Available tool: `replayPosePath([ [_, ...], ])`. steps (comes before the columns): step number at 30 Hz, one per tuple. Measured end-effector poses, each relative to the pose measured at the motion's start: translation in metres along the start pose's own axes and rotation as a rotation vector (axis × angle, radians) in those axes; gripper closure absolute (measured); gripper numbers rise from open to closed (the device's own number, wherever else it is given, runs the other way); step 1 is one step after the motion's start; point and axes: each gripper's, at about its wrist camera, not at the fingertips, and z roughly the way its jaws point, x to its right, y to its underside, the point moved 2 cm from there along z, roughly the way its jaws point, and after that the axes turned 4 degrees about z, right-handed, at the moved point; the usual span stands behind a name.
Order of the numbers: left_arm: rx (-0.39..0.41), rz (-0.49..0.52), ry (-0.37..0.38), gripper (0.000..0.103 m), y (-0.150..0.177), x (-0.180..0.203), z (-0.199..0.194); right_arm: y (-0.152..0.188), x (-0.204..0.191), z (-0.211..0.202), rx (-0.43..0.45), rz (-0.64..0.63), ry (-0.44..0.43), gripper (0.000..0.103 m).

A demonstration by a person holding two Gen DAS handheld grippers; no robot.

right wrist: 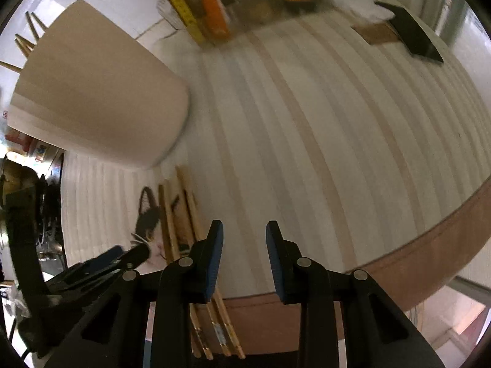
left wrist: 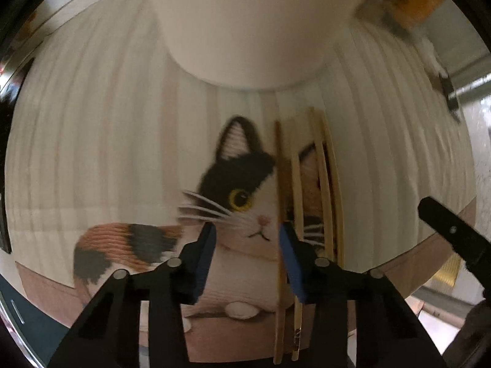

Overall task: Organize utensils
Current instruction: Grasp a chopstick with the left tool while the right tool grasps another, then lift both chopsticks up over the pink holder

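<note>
Several wooden chopsticks (left wrist: 319,184) lie side by side on a striped placemat with a cat picture (left wrist: 245,196). My left gripper (left wrist: 245,245) is open just above the cat, and one chopstick (left wrist: 278,245) runs along the inner side of its right finger. A beige cup (left wrist: 245,24) stands beyond them. In the right wrist view the same chopsticks (right wrist: 181,214) lie left of my right gripper (right wrist: 244,245), which is open and empty. The cup (right wrist: 98,92) holds a few chopsticks (right wrist: 27,40) that stick out of its top. The left gripper (right wrist: 122,257) shows at lower left.
A box of packets and a yellow ruler-like strip (right wrist: 214,3) stands at the mat's far edge. A black flat object (right wrist: 411,30) and a brown card (right wrist: 377,33) lie at far right. The mat's brown border (right wrist: 429,257) marks the near edge.
</note>
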Motion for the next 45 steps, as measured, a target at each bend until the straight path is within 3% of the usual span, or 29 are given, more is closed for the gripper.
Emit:
replayPosePath([
  [2, 0.005, 0.034, -0.022, 0.07, 0.0, 0.009, 0.003, 0.002, 0.005, 0.0, 0.003, 0.004, 0.013, 0.072],
  [4, 0.018, 0.065, -0.071, 0.089, 0.001, 0.014, 0.004, 0.003, 0.005, 0.0, 0.001, 0.004, 0.019, 0.072],
  [7, 0.023, 0.053, -0.076, 0.098, 0.003, 0.007, 0.005, 0.004, 0.003, 0.002, -0.012, -0.002, 0.028, 0.072],
  [14, 0.017, -0.089, -0.075, 0.098, 0.015, -0.053, 0.002, 0.014, -0.017, 0.021, -0.1, -0.089, 0.009, 0.072],
  [20, 0.02, -0.102, -0.072, 0.098, 0.02, -0.067, 0.0, 0.023, -0.048, 0.05, -0.169, -0.179, 0.009, 0.073],
  [21, 0.021, -0.1, -0.075, 0.098, 0.021, -0.072, -0.002, 0.025, -0.051, 0.053, -0.175, -0.193, 0.018, 0.076],
  [23, 0.025, -0.098, -0.082, 0.098, 0.024, -0.066, 0.001, 0.028, -0.055, 0.055, -0.15, -0.241, 0.082, 0.097],
  [25, 0.026, -0.101, -0.081, 0.098, 0.027, -0.056, 0.005, 0.028, -0.052, 0.053, -0.145, -0.245, 0.121, 0.098],
  [27, 0.027, -0.103, -0.079, 0.098, 0.029, -0.056, 0.006, 0.027, -0.043, 0.05, -0.136, -0.235, 0.163, 0.099],
  [33, 0.025, -0.103, -0.083, 0.098, 0.03, -0.063, 0.003, 0.023, -0.018, 0.044, -0.169, -0.215, 0.178, 0.098],
  [45, 0.02, -0.104, -0.084, 0.095, 0.022, -0.068, -0.001, 0.015, -0.028, 0.055, -0.206, -0.203, 0.192, 0.095],
])
